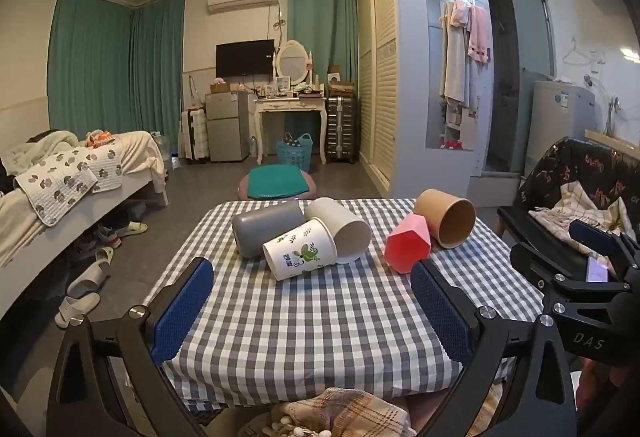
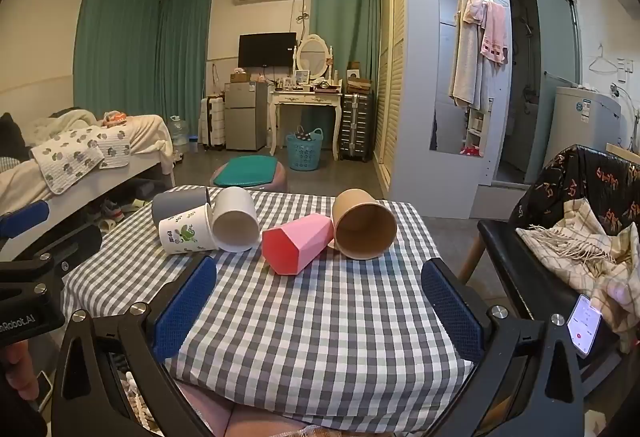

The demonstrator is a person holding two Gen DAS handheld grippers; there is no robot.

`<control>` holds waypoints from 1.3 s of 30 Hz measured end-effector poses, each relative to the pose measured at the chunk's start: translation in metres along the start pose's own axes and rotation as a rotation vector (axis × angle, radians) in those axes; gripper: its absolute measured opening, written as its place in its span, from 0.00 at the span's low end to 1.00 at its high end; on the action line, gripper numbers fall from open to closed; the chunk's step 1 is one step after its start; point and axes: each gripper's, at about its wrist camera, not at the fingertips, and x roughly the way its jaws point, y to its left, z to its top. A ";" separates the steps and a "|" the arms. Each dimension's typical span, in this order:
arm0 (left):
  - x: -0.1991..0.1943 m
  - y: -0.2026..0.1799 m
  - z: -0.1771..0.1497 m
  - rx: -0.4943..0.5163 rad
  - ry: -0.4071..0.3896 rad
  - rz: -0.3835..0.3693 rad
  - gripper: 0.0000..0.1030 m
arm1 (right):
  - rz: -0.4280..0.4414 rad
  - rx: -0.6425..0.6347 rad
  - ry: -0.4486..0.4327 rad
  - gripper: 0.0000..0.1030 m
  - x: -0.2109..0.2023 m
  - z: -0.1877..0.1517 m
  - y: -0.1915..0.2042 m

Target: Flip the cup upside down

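Observation:
Several cups lie on their sides on the checked table (image 1: 320, 325) (image 2: 320, 325): a grey cup (image 1: 266, 229) (image 2: 176, 203), a white cup with a green leaf print (image 1: 300, 255) (image 2: 184, 231), a plain white cup (image 1: 342, 229) (image 2: 236, 221), a pink faceted cup (image 1: 408, 245) (image 2: 298, 243) and a brown paper cup (image 1: 446, 217) (image 2: 362, 223). My left gripper (image 1: 312, 305) is open and empty, hovering over the near part of the table. My right gripper (image 2: 318, 305) is open and empty too, short of the pink cup.
A black chair with a plaid scarf (image 2: 576, 237) stands right of the table, a phone (image 2: 584, 325) beside it. A bed (image 1: 60, 189) is at the left, with slippers (image 1: 80, 289) on the floor. A pink stool with a green cushion (image 1: 276, 183) stands beyond the table.

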 end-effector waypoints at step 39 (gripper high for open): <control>0.002 0.008 -0.002 -0.023 0.026 -0.001 0.99 | 0.027 0.019 0.011 1.00 0.004 -0.006 0.000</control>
